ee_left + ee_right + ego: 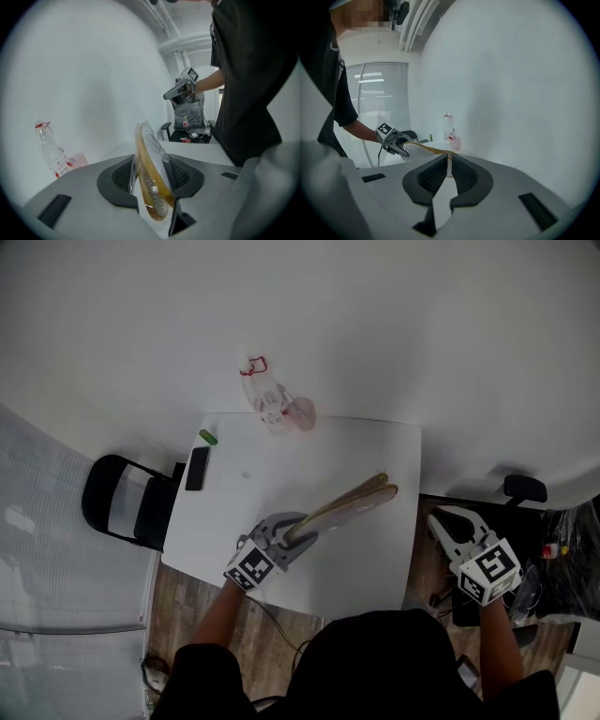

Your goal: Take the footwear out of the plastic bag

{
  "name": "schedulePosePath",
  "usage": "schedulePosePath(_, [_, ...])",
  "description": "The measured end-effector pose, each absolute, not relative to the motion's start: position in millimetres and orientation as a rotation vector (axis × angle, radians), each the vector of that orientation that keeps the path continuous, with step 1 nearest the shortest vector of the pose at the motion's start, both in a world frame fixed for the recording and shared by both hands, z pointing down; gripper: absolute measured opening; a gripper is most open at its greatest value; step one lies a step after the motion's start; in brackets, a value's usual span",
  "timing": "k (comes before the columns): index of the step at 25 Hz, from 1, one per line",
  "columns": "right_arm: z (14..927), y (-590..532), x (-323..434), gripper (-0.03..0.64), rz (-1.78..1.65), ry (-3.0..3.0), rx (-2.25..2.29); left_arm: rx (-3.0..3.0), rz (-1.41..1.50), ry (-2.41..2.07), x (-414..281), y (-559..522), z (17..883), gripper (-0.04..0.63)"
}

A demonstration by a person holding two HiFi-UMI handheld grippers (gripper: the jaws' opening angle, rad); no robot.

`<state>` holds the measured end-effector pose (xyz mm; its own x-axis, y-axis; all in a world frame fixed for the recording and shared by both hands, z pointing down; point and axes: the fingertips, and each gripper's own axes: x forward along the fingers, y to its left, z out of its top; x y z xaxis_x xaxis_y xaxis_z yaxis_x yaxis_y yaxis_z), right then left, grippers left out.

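While the left gripper (298, 532) hangs over the near part of the desk (375, 442) in the head view, it is clamped on one end of the bag (330, 510). The bag slants up and away to the right above the desk. Two tan tips of footwear (382, 488) lie side by side at its far end. The right gripper (448, 521) is off the desk's right edge, well apart from the bag. One bottle (265, 397) stands at the far edge, and one phone (197, 468) lies near the left edge. One chair (120, 502) stands beside the desk.

Seen along the left gripper (151, 176), both jaws press the clear bag (152, 138), which rises on edge between them. A tan sole of the footwear (149, 192) sits inside it, right in the grip. The right gripper (180, 91) is far behind, and the bottle (49, 150) is at the left.

Seen along the right gripper (449, 164), its jaws are drawn together to a thin slit with nothing held. Beyond them the left gripper (396, 143) holds the footwear (429, 149) out towards this side. The bottle (448, 126) stands behind.
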<state>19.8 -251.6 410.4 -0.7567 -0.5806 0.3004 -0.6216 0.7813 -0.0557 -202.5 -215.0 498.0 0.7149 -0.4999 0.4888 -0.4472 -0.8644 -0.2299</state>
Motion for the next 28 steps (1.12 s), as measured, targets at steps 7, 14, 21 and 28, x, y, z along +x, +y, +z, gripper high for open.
schedulePosePath(7, [386,-247,19,0.154,-0.044,-2.713,0.662,-3.037,-0.414,0.584,-169,-192,427,0.161])
schedulePosePath(14, [357,-240,30,0.186,-0.104,-2.784,0.453,-3.112,-0.36,0.428,-160,-186,408,0.16])
schedulePosePath(21, [353,-233,38,0.147,-0.112,-2.755,0.325,-3.142,-0.298,0.335,-152,-176,390,0.152])
schedulePosePath(28, [356,-221,23,0.147,-0.294,-2.634,0.186,-3.152,-0.301,0.229,-147,-167,382,0.146])
